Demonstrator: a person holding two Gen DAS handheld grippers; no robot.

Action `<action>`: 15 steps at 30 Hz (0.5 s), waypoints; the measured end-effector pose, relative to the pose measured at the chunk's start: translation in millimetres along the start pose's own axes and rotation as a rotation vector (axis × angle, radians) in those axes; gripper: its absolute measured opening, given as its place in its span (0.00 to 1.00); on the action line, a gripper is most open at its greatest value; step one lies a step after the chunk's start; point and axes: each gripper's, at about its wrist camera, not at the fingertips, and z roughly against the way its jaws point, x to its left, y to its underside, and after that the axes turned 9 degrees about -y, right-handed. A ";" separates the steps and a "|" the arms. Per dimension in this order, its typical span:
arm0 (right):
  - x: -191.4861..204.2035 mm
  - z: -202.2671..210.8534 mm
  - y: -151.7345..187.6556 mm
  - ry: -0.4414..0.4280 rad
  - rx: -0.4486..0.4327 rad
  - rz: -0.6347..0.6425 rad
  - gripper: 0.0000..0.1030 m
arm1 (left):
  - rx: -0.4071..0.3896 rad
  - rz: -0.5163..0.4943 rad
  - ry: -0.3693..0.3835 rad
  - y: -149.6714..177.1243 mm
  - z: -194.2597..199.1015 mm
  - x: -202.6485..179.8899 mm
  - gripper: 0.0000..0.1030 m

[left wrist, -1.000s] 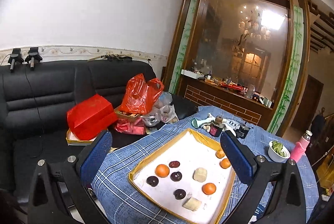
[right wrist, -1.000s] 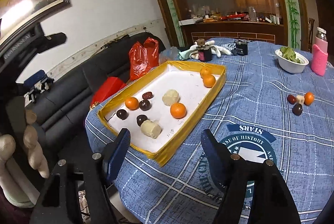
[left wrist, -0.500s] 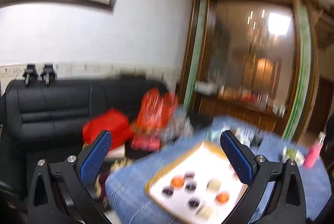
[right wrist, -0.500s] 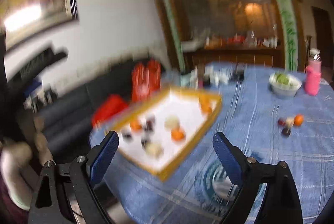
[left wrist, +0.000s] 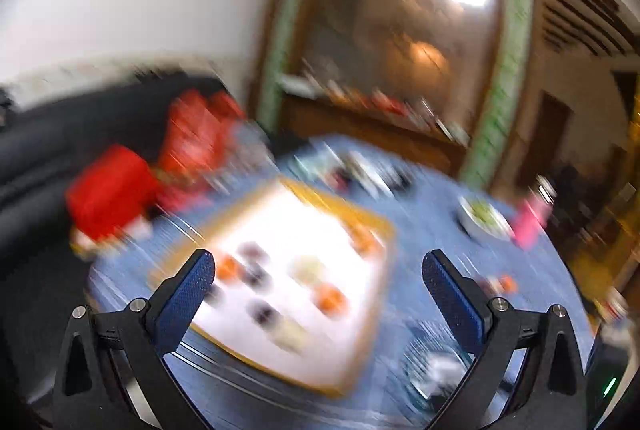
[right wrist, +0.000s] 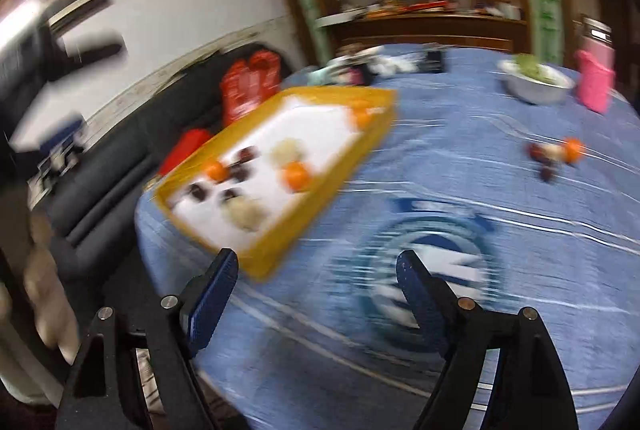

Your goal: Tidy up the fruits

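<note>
A yellow-rimmed tray [left wrist: 344, 207] with a white floor sits at the left edge of the blue-clothed table. It holds oranges [right wrist: 296, 175], dark round fruits [right wrist: 244, 153] and pale fruits [right wrist: 286, 151]. A small loose cluster, an orange [right wrist: 572, 149] and a dark fruit [right wrist: 546, 171], lies on the cloth to the right; the left wrist view shows that cluster [left wrist: 504, 282] as a blur. My left gripper [left wrist: 316, 258] hangs open over the tray's near half, empty. My right gripper [right wrist: 316, 254] is open and empty above the cloth beside the tray's near corner. Both views are motion-blurred.
A white bowl of greens [right wrist: 536, 85] and a pink bottle [right wrist: 596, 85] stand at the far right of the table. Red bags [right wrist: 250, 85] lie on the black sofa [right wrist: 120, 165] left of the table. Small clutter sits behind the tray. A person's hand [right wrist: 44, 310] shows at the left edge.
The left view has swung right and downward, so the tray now lies between its fingers. The right gripper's jaws stand a little wider than a second ago and it has shifted slightly.
</note>
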 end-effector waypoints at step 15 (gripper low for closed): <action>-220.0 55.4 -67.4 0.300 -0.065 -0.382 0.60 | 0.306 -0.269 0.364 65.2 -45.8 -101.3 0.28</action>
